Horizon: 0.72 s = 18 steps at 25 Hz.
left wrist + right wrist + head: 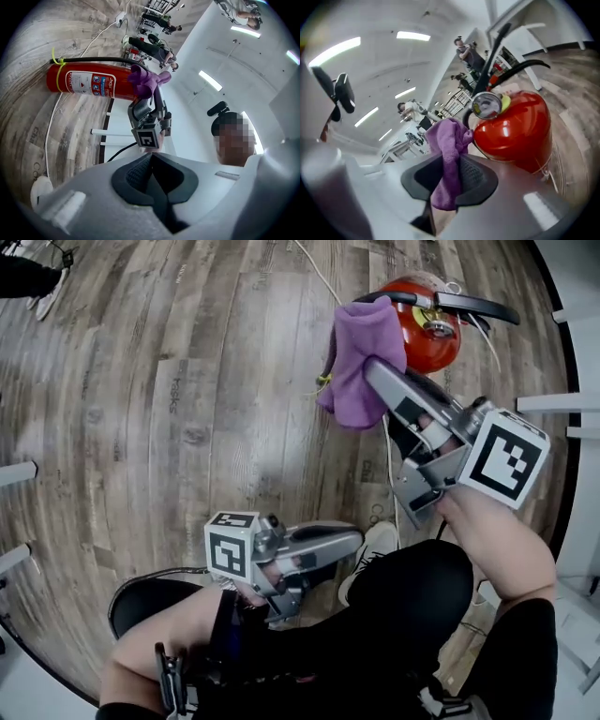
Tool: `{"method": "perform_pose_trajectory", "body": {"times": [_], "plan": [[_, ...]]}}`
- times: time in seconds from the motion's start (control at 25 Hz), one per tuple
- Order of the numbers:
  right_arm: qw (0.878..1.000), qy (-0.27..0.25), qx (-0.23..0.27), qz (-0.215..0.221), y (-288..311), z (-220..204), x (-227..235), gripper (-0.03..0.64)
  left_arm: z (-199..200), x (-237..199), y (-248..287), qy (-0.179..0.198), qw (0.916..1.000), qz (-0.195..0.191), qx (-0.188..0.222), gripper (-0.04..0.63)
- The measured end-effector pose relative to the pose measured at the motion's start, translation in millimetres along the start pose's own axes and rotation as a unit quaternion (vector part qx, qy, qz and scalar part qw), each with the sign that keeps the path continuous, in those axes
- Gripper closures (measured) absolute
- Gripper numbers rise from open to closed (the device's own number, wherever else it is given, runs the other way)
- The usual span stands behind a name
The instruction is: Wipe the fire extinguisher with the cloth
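Setting: wood-plank floor [187, 381], grey-brown and grainy, seen from steeply above.
Fire extinguisher [424, 345]: one, at the upper right of the head view. Glossy red metal cylinder with a rounded shoulder, black lever handles and a round pressure gauge [486, 105] on top.
Extinguisher's direction: it stands on its base, long axis upright, valve head towards the head camera. In the left gripper view it runs left to right across the upper left of the frame, base at the left.
Hose [93, 59]: one, thin and black, lying along the body, held by a yellow tie [57, 68].
Cloth [361, 357]: one, purple, soft and fuzzy, bunched into folds, hanging at the left of the extinguisher's head.
Right gripper [380, 373]: grey plastic, black ribbed pads; its jaws are clamped on the cloth, centre right of the head view.
Left gripper [354, 542]: same build, jaws pressed together with nothing between them, at the lower centre, well apart from the extinguisher.
Marker cubes: two, one on each gripper, white with black squares.
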State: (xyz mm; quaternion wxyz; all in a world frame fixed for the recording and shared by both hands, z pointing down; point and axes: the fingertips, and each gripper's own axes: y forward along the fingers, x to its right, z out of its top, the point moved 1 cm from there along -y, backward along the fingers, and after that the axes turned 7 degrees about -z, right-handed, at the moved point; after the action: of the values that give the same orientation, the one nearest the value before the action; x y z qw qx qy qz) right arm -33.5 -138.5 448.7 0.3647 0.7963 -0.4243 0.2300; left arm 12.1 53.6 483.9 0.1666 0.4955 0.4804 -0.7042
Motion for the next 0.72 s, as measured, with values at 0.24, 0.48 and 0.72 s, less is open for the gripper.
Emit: {"method": "perform_pose_trajectory", "body": {"times": [0.24,0.48,0.72], "plan": [[0.995,0.093,0.02,-0.001,0.3,-16.6,22.4,0.535,-10.7,10.9,16.2,0.015,0.9998,0.001,-0.01,0.597],[0.984,0.141,-0.029,-0.101,27.9,-84.8,111.6,0.535,-11.8,2.2,-4.4,0.019,0.9995,0.024,-0.004,0.597],[0.973,0.094,-0.126,-0.171,84.4,-186.1,210.1,0.535,-11.2,3.0,-20.5,0.029,0.9985,0.044,0.01,0.597]]}}
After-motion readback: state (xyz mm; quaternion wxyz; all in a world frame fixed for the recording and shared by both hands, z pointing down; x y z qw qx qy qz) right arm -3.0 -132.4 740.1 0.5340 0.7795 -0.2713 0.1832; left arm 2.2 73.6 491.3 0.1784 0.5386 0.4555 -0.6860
